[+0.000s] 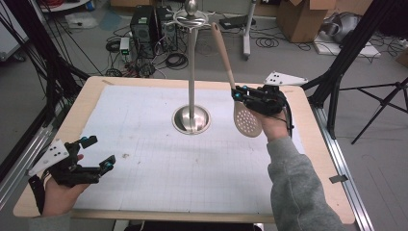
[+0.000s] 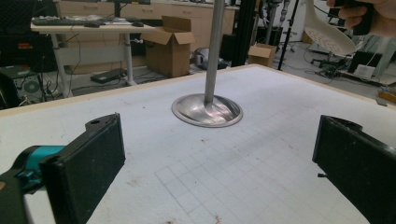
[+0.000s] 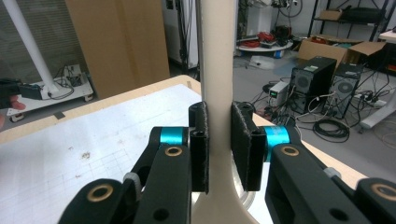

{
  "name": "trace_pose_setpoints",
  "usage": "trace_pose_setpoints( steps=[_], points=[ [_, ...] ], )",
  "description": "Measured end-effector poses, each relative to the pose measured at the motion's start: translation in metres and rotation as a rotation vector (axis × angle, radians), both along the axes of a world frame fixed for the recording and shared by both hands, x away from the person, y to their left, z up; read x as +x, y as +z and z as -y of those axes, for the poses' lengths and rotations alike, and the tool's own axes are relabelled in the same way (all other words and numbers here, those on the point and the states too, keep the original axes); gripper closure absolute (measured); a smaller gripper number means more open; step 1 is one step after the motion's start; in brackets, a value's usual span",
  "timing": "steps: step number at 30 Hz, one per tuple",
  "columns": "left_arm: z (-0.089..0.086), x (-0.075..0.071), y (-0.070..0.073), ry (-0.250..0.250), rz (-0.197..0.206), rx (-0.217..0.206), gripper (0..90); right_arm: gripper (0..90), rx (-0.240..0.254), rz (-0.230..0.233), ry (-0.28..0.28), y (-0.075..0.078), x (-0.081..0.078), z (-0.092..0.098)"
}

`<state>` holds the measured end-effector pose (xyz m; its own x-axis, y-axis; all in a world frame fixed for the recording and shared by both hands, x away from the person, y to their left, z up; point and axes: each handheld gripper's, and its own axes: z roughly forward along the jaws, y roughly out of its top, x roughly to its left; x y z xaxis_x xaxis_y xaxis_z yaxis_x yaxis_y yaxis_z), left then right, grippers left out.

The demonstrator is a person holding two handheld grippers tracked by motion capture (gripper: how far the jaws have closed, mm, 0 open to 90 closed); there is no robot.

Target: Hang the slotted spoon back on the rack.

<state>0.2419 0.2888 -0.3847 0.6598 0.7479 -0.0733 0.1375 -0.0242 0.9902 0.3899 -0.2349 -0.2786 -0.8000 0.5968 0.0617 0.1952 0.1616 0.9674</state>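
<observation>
A steel stand rises from a round base [image 1: 191, 120] [image 2: 207, 110] at the middle of the table, and its pole ends in a hook ring [image 1: 191, 19]. My right gripper [image 1: 239, 92] [image 3: 219, 140] is shut on the neck of a beige slotted spoon [image 1: 246, 120] [image 3: 217, 70] just right of the pole. The spoon hangs head down with its handle tilted up toward the ring. In the left gripper view the spoon's head [image 2: 327, 32] sits at the top right. My left gripper [image 1: 98, 153] [image 2: 219, 177] rests near the front left corner, open, with nothing between its pads.
A white grid mat [image 1: 144, 144] covers most of the wooden table [image 1: 86, 96]. Computer towers and cables [image 1: 149, 24] lie on the floor beyond the far edge. Cardboard boxes [image 1: 303, 19] stand at the back right, and a tripod [image 1: 380, 101] stands right of the table.
</observation>
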Motion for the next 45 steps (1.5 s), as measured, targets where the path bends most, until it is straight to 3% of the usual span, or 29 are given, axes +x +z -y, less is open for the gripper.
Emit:
trace_pose_setpoints(
  steps=[25,45],
  points=[
    [-0.006,-0.01,0.0,0.017,0.003,-0.014,2.7,78.3,-0.009,-0.035,0.025,-0.01,0.018,-0.023],
    [-0.012,-0.02,-0.001,0.037,0.0,-0.023,2.7,77.8,-0.006,-0.031,0.037,-0.016,0.028,-0.037]
  ],
)
